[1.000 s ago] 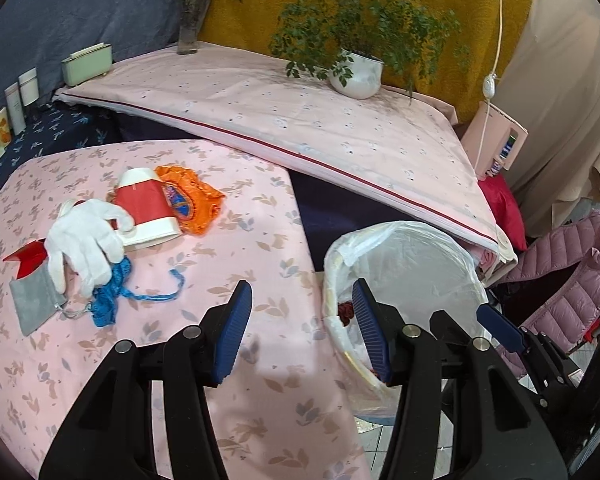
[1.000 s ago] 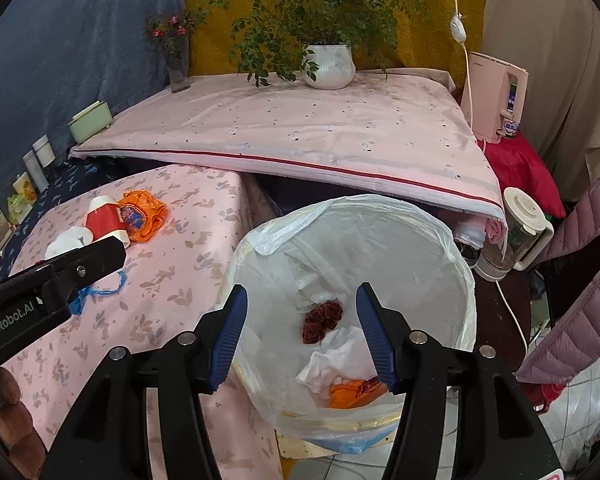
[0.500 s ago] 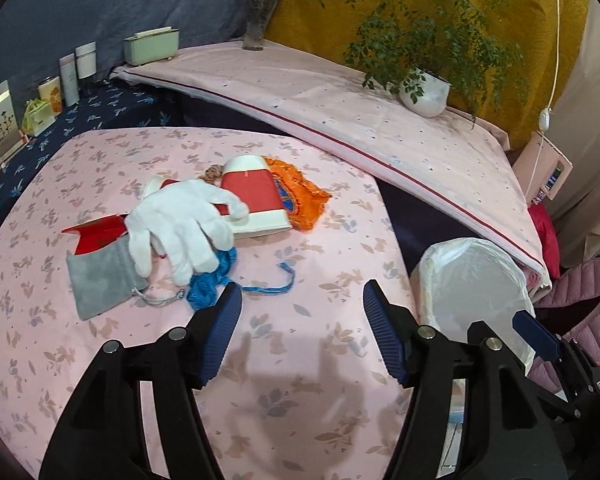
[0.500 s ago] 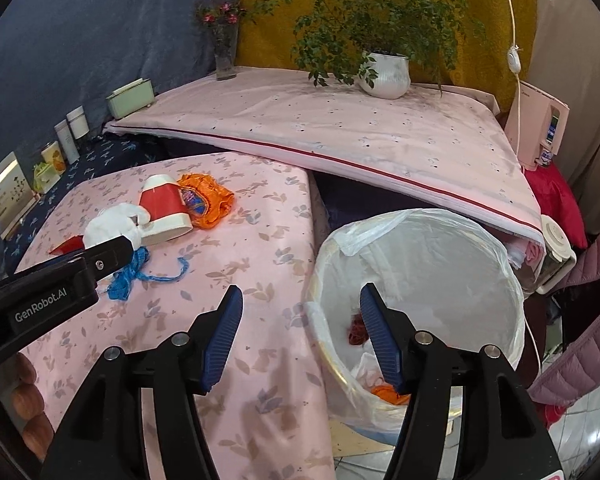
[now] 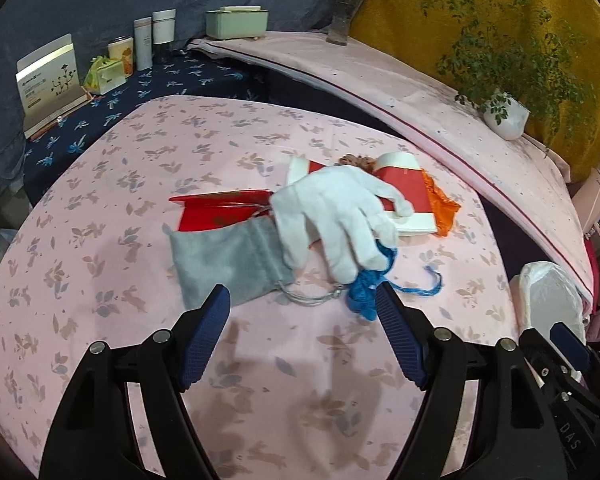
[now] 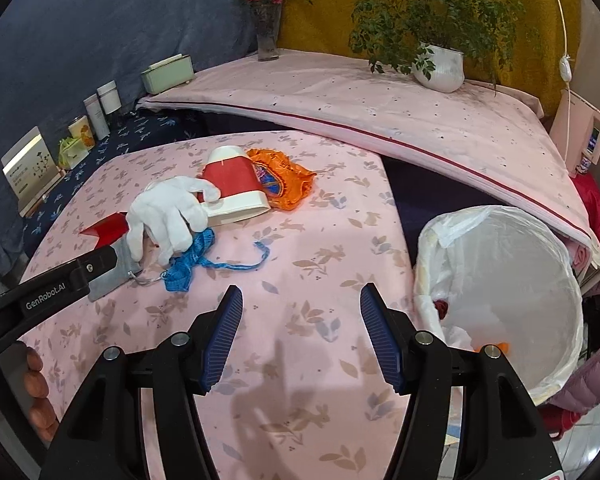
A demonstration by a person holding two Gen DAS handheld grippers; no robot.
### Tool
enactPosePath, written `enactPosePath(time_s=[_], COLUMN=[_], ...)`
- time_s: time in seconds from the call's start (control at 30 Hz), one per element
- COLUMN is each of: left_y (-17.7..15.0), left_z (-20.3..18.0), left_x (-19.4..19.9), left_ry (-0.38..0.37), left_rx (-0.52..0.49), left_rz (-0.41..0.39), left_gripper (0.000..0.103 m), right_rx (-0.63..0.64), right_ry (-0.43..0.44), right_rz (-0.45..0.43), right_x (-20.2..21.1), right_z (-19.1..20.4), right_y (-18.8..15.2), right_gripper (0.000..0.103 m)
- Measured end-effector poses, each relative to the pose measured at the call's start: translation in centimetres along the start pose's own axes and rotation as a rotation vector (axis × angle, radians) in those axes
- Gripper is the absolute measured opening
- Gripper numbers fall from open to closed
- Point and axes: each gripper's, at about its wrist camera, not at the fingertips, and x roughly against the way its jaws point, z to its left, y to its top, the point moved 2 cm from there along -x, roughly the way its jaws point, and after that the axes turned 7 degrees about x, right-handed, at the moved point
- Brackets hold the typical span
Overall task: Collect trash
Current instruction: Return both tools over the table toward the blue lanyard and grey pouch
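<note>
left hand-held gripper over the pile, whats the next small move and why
Probably ease the left hand-held gripper forward and down onto the blue yarn, then close. Its jaws are opening with nothing between them, and the yarn lies just ahead of the fingertips, the nearest loose piece, partly under the white glove. The lined bin waits beside the table.

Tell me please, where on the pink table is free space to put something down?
The near part of the pink tablecloth, between the blue yarn and the trash bin, is bare. It is crowded around the white glove, red cup and orange wrapper.
</note>
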Motion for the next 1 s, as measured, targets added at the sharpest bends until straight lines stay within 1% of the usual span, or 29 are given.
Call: enactPosePath(time_s=[0.17,0.27,0.43,0.6,0.7,0.8,0.93,1.0], left_y=[0.4,0.7,0.9,0.9,0.9,0.8,0.9,0.9], left_z=[3.0,4.7,6.5,7.1,7.1,7.1,6.8,6.6], left_x=[-1.3,-2.4,-3.9,-5.4,-6.1,-6.8,-7.3,-7.4], left_ry=[0.069,0.090,0.117,0.115,0.101,0.092,0.089,0.083], left_rx=[0.004,0.018,0.032,0.036,0.036,0.039,0.025,0.021], left_rz=[-0.006,0.008,0.027,0.048,0.062,0.073,0.067,0.067], left_gripper=[0.071,0.071,0.071,0.071,0.071,0.071,0.070,0.063], right_rx=[0.022,0.026,0.031,0.045,0.057,0.056,0.055,0.065], right_ry=[0.033,0.049,0.060,0.088,0.095,0.097,0.100,0.096], right_rz=[0.020,0.033,0.052,0.087,0.103,0.099,0.115,0.109], right_x=[-2.1,-3.6,-6.2,-8.6,-9.9,-10.8,-12.1,-12.3], right_z=[2.9,4.2,6.0,7.7,8.4,8.9,9.4,9.6], right_y=[0.4,0.6,1.3,1.5,1.5,1.8,2.0,1.9], right_gripper=[0.059,0.059,0.059,0.060,0.060,0.064,0.064,0.065])
